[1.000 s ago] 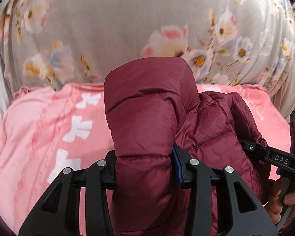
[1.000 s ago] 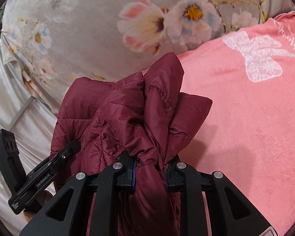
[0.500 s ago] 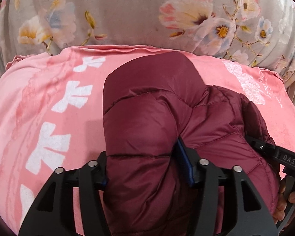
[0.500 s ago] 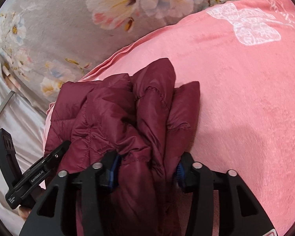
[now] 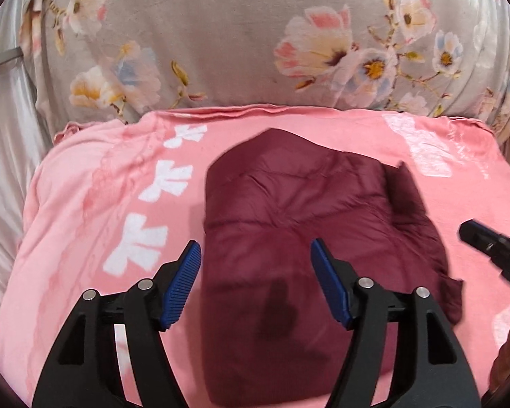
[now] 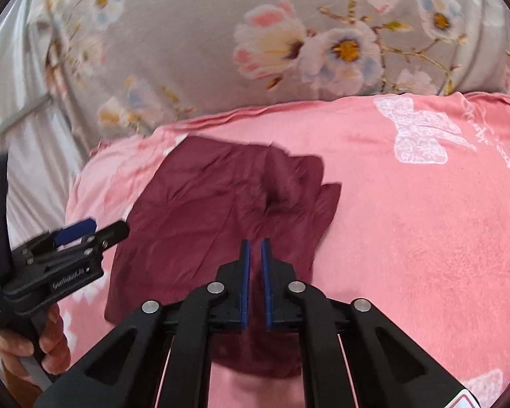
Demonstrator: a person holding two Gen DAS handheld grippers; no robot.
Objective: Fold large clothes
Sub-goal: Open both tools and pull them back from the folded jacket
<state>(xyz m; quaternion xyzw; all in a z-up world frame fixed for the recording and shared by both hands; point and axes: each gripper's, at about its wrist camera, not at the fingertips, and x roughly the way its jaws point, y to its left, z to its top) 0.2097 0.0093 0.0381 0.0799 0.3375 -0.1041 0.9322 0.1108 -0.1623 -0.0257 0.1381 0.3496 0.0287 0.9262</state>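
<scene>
Maroon quilted puffer jacket (image 5: 289, 238), folded into a compact bundle, lies on the pink plush blanket with white bow prints (image 5: 85, 221), in front of the grey floral cushion (image 5: 221, 34). Our left gripper (image 5: 255, 282) hovers above the jacket's near edge with its fingers spread wide, holding nothing. Our right gripper (image 6: 254, 278) hangs over the jacket's right side, its blue pads (image 6: 244, 272) nearly together with nothing between them. We judge the main risk to be spring-back: the puffy filling may push the unrestrained folds open, especially the loose flap at the jacket's right edge.
</scene>
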